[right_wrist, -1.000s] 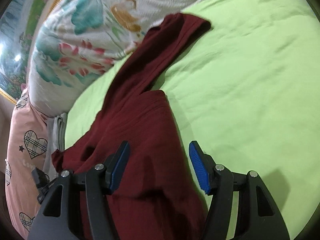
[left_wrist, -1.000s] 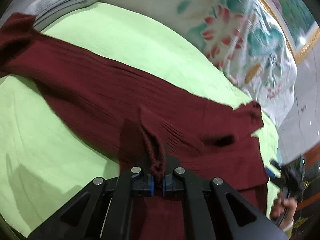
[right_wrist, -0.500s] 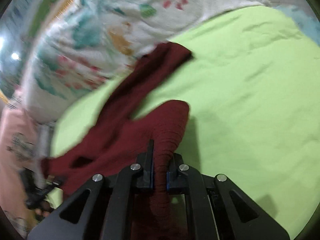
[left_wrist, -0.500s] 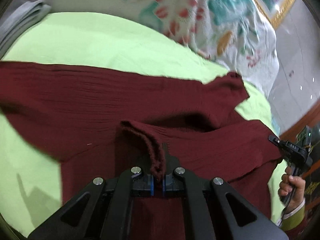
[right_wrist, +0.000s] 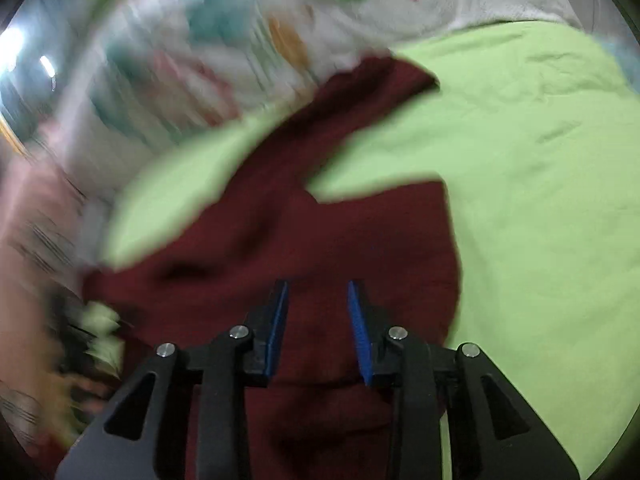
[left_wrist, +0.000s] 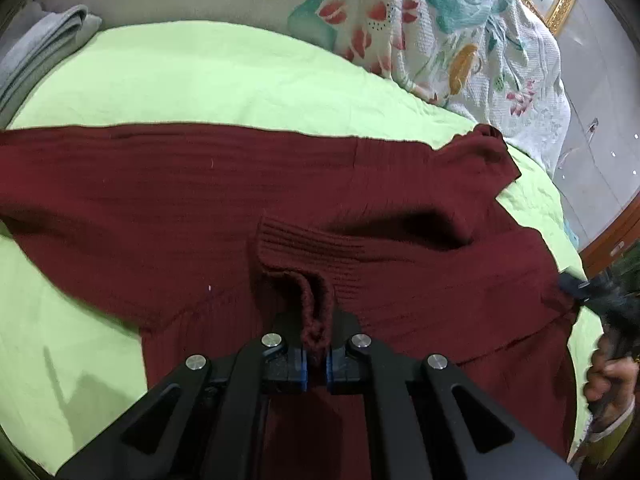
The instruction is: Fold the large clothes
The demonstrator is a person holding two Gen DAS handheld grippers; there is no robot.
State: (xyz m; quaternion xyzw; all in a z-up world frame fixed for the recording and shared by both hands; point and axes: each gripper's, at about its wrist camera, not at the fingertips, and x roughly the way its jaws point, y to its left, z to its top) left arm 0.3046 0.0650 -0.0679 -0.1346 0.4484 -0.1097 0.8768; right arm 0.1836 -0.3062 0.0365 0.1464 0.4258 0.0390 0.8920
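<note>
Right hand-held gripper (right_wrist: pixel 317 328) had released, jaws apart over maroon sweater (left_wrist: pixel 200 184); left hand-held gripper (left_wrist: pixel 315 364) pinched its ribbed cuff (left_wrist: pixel 316 312).

The sweater (left_wrist: pixel 200 184) lies spread across the bed (left_wrist: pixel 224 72), one sleeve (left_wrist: pixel 476 160) reaching toward the quilt (left_wrist: pixel 460 32) along the bed's far edge; folded towels (left_wrist: pixel 44 48) sit at its far left corner

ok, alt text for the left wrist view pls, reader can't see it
The left gripper is shut on a ribbed edge of a maroon sweater, which lies spread across a lime-green bed sheet. A floral quilt sits behind, folded grey cloth at far left, and the right gripper touches the sweater's right edge.
</note>
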